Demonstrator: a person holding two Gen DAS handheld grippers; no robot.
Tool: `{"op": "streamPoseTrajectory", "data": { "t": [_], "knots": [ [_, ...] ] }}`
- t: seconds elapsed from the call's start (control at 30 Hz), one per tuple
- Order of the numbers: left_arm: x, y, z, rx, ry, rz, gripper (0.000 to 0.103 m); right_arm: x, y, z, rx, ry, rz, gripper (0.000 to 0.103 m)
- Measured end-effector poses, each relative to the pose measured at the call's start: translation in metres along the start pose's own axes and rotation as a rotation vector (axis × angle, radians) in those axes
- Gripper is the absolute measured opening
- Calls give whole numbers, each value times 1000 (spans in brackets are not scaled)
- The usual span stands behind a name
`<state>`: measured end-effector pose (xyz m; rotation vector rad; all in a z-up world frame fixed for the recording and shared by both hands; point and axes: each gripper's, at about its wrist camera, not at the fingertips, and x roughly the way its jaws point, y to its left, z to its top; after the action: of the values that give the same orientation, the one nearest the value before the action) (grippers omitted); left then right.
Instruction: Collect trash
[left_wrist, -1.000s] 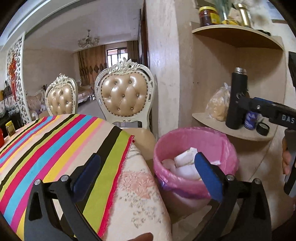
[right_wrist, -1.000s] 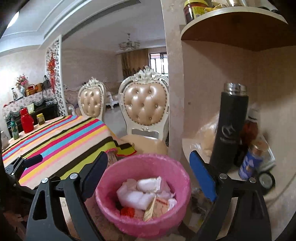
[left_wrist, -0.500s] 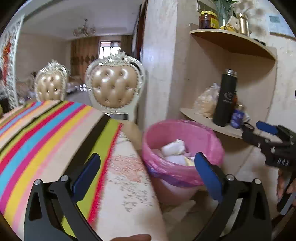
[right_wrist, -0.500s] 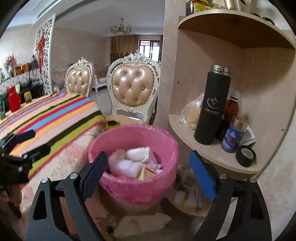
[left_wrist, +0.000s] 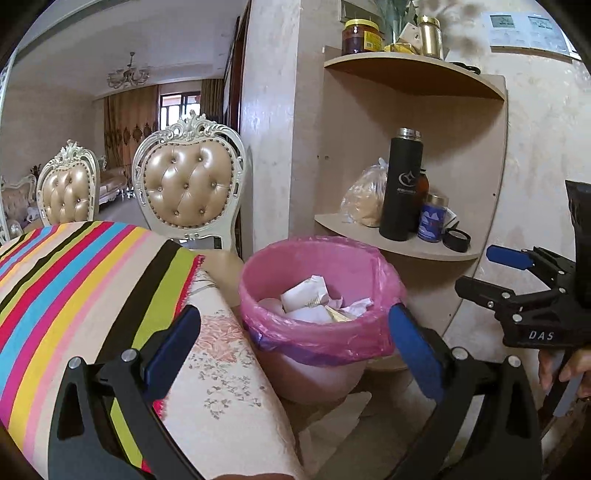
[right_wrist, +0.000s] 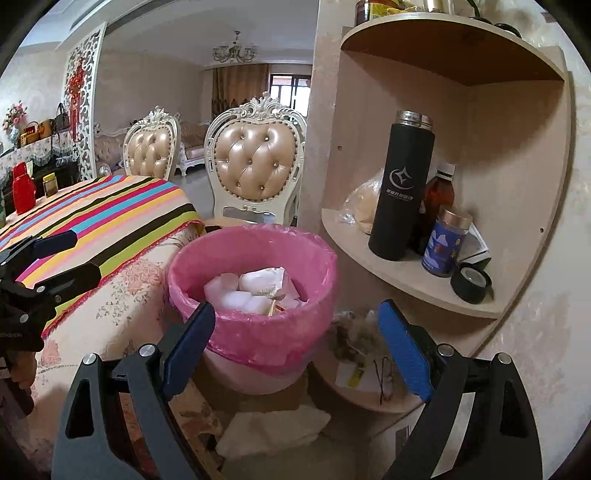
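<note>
A pink bin with a pink liner (left_wrist: 317, 332) (right_wrist: 255, 332) stands on the floor between the table and a corner shelf. Crumpled white paper and wrappers (left_wrist: 314, 299) (right_wrist: 255, 288) lie inside it. My left gripper (left_wrist: 295, 347) is open and empty, its blue pads either side of the bin's near rim. My right gripper (right_wrist: 295, 343) is open and empty, also in front of the bin. Each gripper shows in the other's view, the right one (left_wrist: 491, 269) at the right edge and the left one (right_wrist: 70, 254) at the left edge.
A table with a striped cloth (left_wrist: 74, 280) (right_wrist: 110, 218) is left of the bin. A corner shelf (right_wrist: 406, 280) holds a black flask (right_wrist: 400, 188), jars, a bag and black tape (right_wrist: 471, 280). Two padded chairs (right_wrist: 255, 166) stand behind. Paper and debris (right_wrist: 273, 424) lie on the floor.
Both grippers have drawn back and away from the bin, so it looks smaller and more of the shelf and floor shows. Both stay open and empty.
</note>
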<state>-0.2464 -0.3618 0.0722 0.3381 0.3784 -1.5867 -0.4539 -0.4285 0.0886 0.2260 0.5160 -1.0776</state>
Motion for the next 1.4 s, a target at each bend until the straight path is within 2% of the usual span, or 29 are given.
{"op": "streamPoseTrajectory", "data": {
  "t": [0.43, 1.4],
  "knots": [
    [13, -1, -6, 14, 53, -6, 98, 6, -1, -6, 18, 13, 16, 85],
    [16, 2, -7, 6, 67, -13, 98, 10, 5, -8, 9, 28, 38, 85]
  ]
}}
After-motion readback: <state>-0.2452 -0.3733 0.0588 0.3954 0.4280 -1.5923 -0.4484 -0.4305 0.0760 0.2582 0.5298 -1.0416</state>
